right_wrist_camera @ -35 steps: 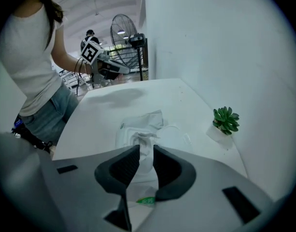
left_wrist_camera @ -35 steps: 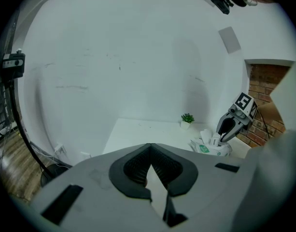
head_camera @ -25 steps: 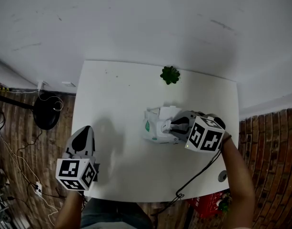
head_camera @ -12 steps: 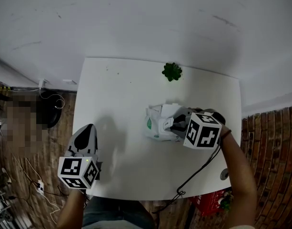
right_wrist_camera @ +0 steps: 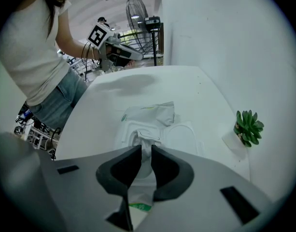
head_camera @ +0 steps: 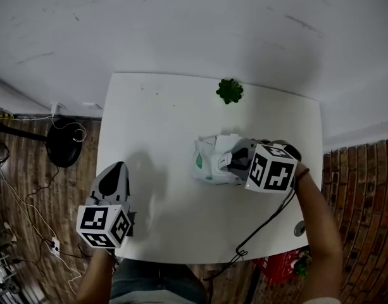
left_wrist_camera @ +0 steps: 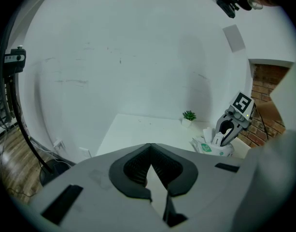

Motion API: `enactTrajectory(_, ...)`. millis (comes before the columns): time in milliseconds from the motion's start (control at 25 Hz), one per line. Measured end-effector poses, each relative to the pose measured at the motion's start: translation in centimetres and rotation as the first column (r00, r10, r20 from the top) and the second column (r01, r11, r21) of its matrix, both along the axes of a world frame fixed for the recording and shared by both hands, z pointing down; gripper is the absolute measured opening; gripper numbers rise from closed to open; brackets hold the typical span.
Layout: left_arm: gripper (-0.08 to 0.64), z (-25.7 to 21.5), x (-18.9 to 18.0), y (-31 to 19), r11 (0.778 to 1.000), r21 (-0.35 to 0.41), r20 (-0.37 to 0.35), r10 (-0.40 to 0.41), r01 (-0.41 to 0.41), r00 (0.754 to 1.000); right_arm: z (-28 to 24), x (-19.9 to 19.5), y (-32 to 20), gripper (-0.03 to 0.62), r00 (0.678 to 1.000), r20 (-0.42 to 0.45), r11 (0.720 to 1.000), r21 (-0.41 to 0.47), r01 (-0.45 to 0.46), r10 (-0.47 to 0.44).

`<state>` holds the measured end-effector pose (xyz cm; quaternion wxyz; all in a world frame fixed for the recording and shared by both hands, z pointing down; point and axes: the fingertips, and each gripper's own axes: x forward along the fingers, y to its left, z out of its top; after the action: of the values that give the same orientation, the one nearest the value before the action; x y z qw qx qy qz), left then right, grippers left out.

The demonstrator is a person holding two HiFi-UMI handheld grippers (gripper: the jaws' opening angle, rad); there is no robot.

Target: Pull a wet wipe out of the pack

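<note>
Over the last second very little has moved. My right tool (right_wrist_camera: 145, 151) has stayed at the mouth of the pack (right_wrist_camera: 148, 114), and the pack sits where it did on the desk (head_camera: 156, 125). The right gripper view shows the jaws pinched almost together on the tuft of wet wipe (right_wrist_camera: 143, 140) that stands up out of the pack's opening. The round lid (right_wrist_camera: 185, 135) is flipped open just beside that opening. I read this as the grip being made but the pull hardly begun, since most of the wipe is still inside the pack.

My left tool (head_camera: 114, 170) hangs well away from the pack, over the desk's near left part. Its jaws are closed on each other with nothing between them (left_wrist_camera: 150, 149). Nothing holds the pack down, so I expect it may lift or slide along with the wipe when I draw upward.

Beyond the pack, towards the wall, stands a small green plant (head_camera: 229, 91). It is well apart from the pack and out of the pull path. A black cable (head_camera: 263, 228) trails from the right tool over the desk's near edge and could drag a little. Otherwise nothing lies close to the pack.
</note>
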<state>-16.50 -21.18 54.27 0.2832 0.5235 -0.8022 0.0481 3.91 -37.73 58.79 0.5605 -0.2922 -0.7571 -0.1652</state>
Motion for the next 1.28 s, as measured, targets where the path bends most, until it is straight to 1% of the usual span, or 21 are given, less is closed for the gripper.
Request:
enactTrajectory(200,0.0,0.0,0.2,-0.4,1.0,0.001,0.0,0.009,-0.009,1.0,0.0,-0.1,-0.1,0.049,1.0,0.008,1.0,0.005,-0.006,0.006)
enactTrajectory(600,0.0,0.1,0.5,-0.4,1.0,-0.003,-0.004,0.018,-0.018,1.0,0.0,0.0,-0.2,0.028,1.0,0.028,0.999,0.042,-0.007,0.006)
enactTrajectory(960,0.0,0.4,1.3,-0.3,1.0,-0.007,-0.015,0.029,-0.029,0.999,0.1,0.1,0.0,0.005,0.998,0.051,0.998,0.051,-0.025,0.023)
enactTrajectory(1280,0.0,0.1,1.5,0.0,1.0,0.003,-0.011,0.021,-0.021,1.0,0.0,0.2,-0.1,0.002,0.997,0.06,0.997,0.056,-0.057,0.053)
